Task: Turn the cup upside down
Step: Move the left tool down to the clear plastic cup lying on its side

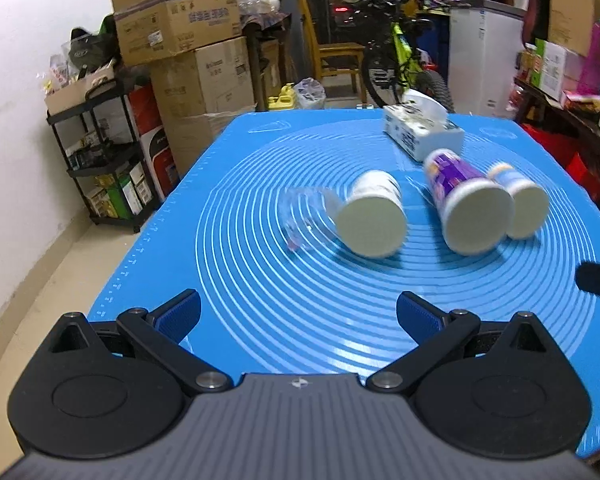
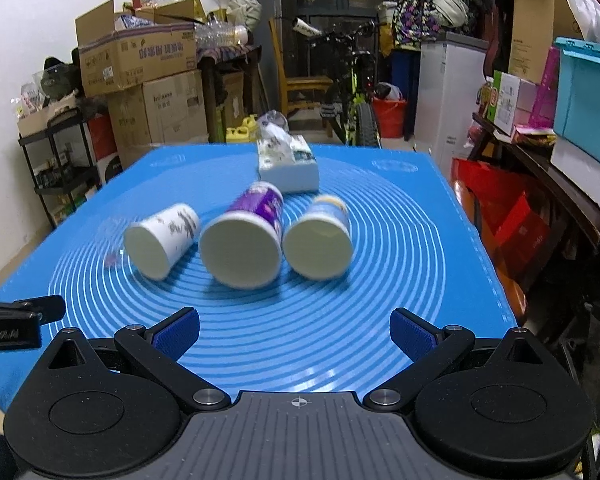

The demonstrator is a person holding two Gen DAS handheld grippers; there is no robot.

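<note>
Three paper cups lie on their sides on the blue mat (image 1: 260, 340), mouths toward me. A white cup (image 1: 374, 212) (image 2: 162, 238) is on the left, a purple cup (image 1: 466, 204) (image 2: 246, 238) in the middle, a pale blue cup (image 1: 520, 200) (image 2: 320, 240) on the right. A clear plastic cup (image 1: 306, 218) lies left of the white one. My left gripper (image 1: 298, 314) is open and empty, short of the cups. My right gripper (image 2: 294, 330) is open and empty, in front of the purple cup.
A tissue box (image 1: 422, 130) (image 2: 288, 164) sits behind the cups. The right gripper's edge (image 1: 598, 278) shows at the right of the left view, the left gripper (image 2: 16, 316) at the left of the right view. Boxes, shelves and a bicycle stand beyond the table.
</note>
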